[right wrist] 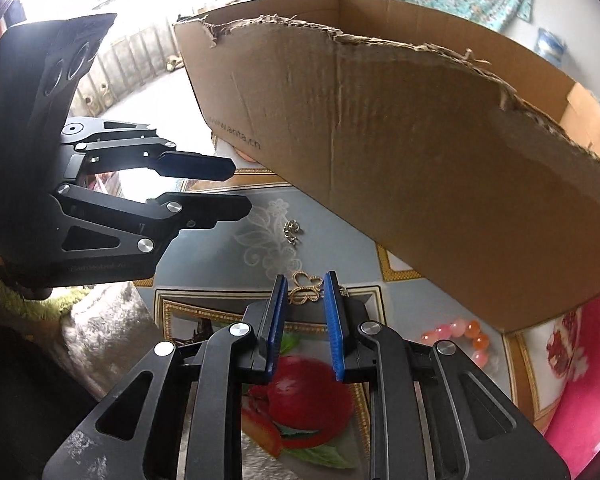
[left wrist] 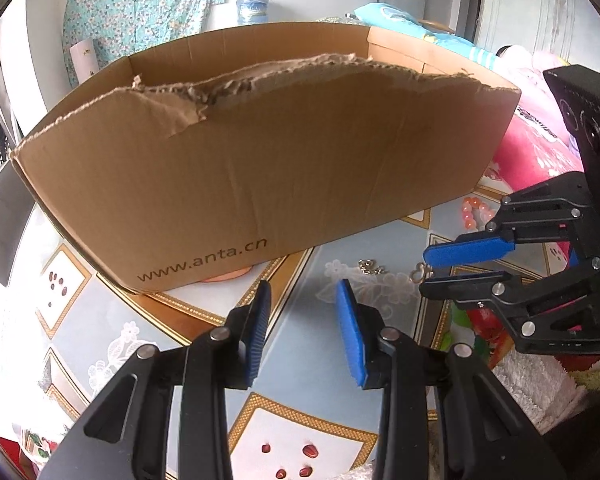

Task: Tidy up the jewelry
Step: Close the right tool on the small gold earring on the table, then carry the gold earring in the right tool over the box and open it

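My right gripper (right wrist: 306, 280) is shut on a gold butterfly pendant (right wrist: 305, 290), which sits between its blue pads just above the patterned tablecloth (right wrist: 204, 264). In the left wrist view the same pendant (left wrist: 418, 272) shows at the tips of the right gripper (left wrist: 422, 272). A small silver piece (right wrist: 292, 232) (left wrist: 370, 266) lies on the cloth beyond it. A pink bead bracelet (right wrist: 460, 332) (left wrist: 474, 212) rests beside the box. My left gripper (left wrist: 304, 288) (right wrist: 240, 188) hovers open with nothing between its fingers, left of the silver piece.
A big torn cardboard box (left wrist: 260, 160) (right wrist: 420, 140) fills the far side of the table, close behind the jewelry. A pink blanket (left wrist: 532, 152) lies to its right. A fuzzy white and green cloth (right wrist: 100, 320) borders the table's near edge.
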A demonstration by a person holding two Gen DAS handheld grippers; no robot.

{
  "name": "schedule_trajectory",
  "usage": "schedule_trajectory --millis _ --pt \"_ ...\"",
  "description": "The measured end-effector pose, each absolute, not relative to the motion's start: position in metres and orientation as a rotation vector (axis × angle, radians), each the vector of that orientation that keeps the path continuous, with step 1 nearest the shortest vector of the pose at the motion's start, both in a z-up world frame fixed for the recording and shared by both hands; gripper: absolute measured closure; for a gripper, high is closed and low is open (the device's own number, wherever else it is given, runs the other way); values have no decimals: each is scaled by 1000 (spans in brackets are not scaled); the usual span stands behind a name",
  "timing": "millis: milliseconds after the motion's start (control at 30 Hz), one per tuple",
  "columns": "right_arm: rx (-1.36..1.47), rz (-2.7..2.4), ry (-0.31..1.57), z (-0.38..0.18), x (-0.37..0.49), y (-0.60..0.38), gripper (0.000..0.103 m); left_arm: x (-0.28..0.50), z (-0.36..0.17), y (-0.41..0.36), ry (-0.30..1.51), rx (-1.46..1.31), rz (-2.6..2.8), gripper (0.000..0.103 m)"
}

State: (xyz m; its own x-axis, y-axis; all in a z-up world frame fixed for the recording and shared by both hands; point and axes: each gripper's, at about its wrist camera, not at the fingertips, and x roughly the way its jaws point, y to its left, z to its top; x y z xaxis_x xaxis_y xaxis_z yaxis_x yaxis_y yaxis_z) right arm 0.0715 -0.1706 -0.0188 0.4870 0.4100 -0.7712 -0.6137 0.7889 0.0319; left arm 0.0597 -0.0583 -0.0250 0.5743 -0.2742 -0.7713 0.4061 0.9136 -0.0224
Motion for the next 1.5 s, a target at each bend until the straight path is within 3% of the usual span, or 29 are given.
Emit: schedule_trajectory --millis 100,1000,1200,1267,1500 --pt "-288 630 857 -17 71 -167 91 60 -26 -60 874 161 -399 70" --pt "-96 594 839 5 71 -223 91 59 -24 -92 865 192 -552 70" --pt "-63 588 817 11 64 -242 91 67 -29 -102 878 225 -537 86" --pt "-55 586 809 12 61 -249 91 70 -29 -104 878 239 -521 97" --pt "-29 572 772 23 43 -269 91 66 -24 -107 857 266 -517 101"
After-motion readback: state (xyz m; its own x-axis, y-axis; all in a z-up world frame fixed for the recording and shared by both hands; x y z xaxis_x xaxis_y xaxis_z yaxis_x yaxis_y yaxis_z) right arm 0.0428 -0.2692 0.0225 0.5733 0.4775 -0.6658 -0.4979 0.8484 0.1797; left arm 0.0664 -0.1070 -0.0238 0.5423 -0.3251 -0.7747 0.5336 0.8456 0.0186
